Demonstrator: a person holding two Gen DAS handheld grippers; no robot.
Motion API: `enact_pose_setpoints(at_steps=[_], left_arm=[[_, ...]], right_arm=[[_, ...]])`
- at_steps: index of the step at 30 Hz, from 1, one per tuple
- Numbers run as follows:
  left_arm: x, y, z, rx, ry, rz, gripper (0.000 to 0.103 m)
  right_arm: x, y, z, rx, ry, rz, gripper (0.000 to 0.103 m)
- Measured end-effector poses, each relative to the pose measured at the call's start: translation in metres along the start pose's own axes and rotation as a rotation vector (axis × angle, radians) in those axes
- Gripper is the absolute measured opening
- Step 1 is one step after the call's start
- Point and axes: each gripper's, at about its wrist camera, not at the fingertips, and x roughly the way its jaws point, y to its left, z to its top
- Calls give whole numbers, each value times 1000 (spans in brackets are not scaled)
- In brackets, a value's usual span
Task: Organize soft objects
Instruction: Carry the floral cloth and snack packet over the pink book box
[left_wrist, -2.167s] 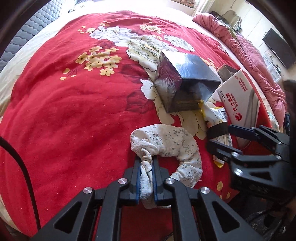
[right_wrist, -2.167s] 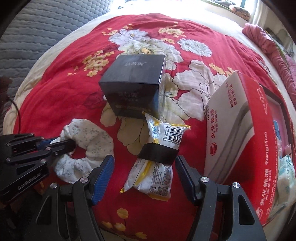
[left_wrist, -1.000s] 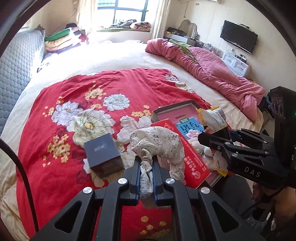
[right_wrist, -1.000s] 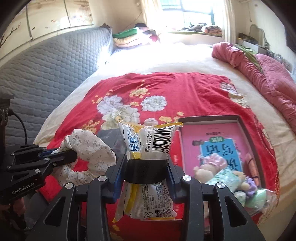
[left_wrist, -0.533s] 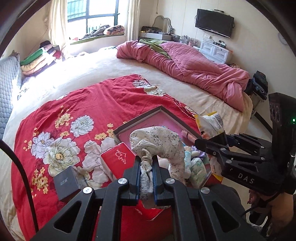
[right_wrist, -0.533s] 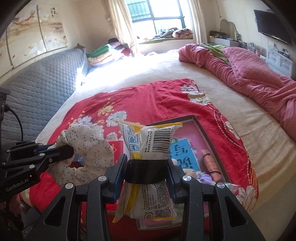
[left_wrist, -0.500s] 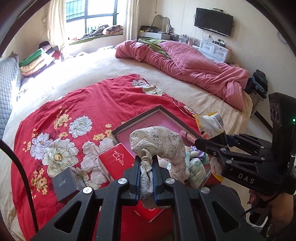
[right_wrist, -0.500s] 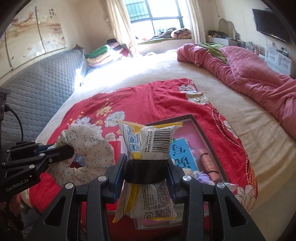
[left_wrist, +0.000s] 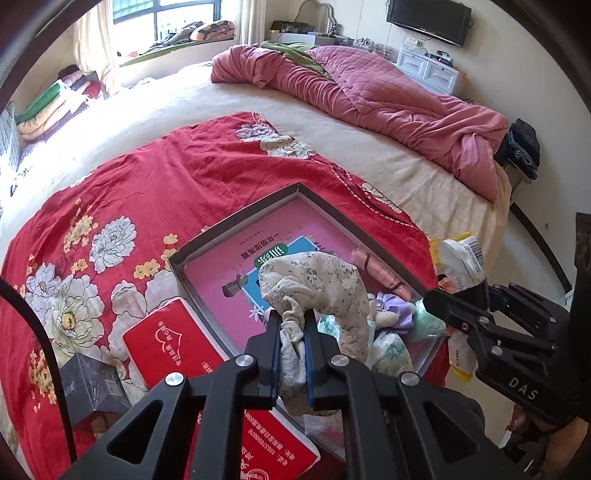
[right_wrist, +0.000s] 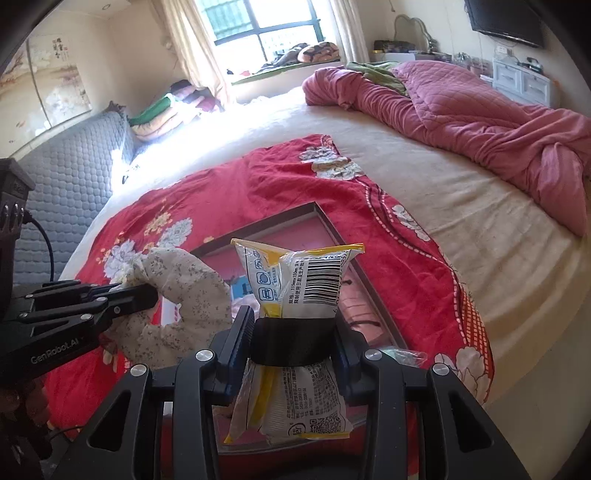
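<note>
Left gripper (left_wrist: 292, 345), clenched on floral fabric scrunchie (left_wrist: 321, 284); right gripper (right_wrist: 293, 341), grasping yellow-white plastic snack packet (right_wrist: 295, 280): both lifted off the bed, now above grey-rimmed pink tray (left_wrist: 236, 218); release pending.

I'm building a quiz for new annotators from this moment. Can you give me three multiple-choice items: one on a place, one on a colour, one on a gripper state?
1. Where is the grey-rimmed tray?
A. On the red floral blanket
B. On the pink quilt
C. On the floor

2. What colour is the band around the snack packet?
A. White
B. Black
C. Green

3. What is the left gripper doing?
A. Open, empty
B. Shut on the floral cloth
C. Shut on a box

Answers: 1 A, the red floral blanket surrounds the tray. 2 B, the band is black between the right gripper jaws. 3 B, the floral cloth is pinched between its jaws.
</note>
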Motion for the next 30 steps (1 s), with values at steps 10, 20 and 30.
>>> enact_pose_setpoints(at_steps=[10, 20, 30], left_arm=[[40, 1, -6, 1, 81, 26, 12], [46, 2, -9, 12, 96, 37, 14], [52, 9, -11, -5, 111, 35, 15]], right_arm=[[42, -5, -7, -14, 71, -22, 41], [81, -9, -5, -23, 131, -39, 41], [97, -12, -10, 14, 157, -23, 44]])
